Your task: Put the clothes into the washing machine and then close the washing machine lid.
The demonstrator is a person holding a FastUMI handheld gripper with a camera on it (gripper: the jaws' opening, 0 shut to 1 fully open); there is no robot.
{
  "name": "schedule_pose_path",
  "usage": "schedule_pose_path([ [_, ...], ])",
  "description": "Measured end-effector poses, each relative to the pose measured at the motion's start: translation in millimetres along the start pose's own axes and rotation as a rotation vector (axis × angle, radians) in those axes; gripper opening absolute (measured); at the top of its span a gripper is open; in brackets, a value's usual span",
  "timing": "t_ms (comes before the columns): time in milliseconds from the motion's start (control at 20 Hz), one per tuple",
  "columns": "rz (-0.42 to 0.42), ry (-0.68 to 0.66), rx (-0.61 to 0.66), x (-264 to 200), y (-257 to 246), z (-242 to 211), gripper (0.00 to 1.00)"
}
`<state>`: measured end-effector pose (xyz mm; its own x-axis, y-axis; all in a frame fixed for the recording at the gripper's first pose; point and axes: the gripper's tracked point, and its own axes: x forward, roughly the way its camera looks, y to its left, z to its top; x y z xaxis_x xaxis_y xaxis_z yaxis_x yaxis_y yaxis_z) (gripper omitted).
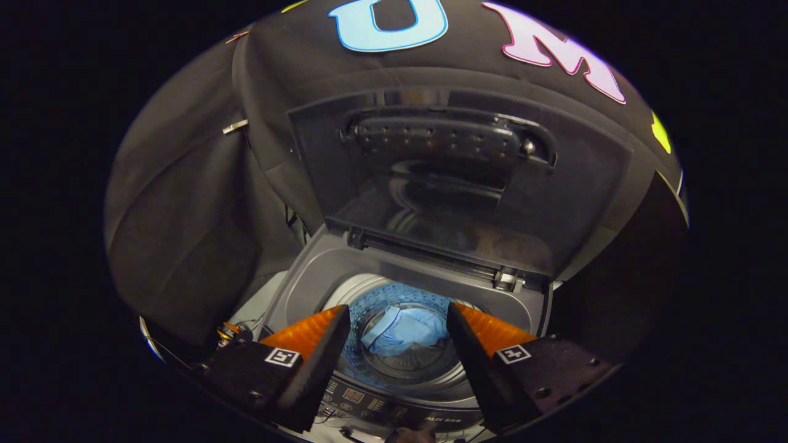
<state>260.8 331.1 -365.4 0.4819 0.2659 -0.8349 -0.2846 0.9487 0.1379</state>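
A top-loading washing machine point(308, 280) stands just ahead of me with its dark lid point(381, 160) raised upright behind the drum opening. A light blue garment point(406, 331) lies crumpled at the bottom of the drum point(369, 295), well below my fingers. My gripper point(399, 323) hovers above the opening, open, with nothing between its fingers point(320, 351). The garment shows through the gap between them, apart from both.
The machine's control panel point(381, 406) runs along its near edge, below my fingers. Black booth cloth point(197, 203) hangs to the left and behind the lid. A small bundle of wires point(231, 332) sits at the machine's left side.
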Motion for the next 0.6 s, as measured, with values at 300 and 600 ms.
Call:
schedule_pose_path([
  [300,-0.013,-0.120,0.009,-46,1,54,1.00],
  [600,-0.023,-0.235,0.028,-78,-5,121,0.99],
])
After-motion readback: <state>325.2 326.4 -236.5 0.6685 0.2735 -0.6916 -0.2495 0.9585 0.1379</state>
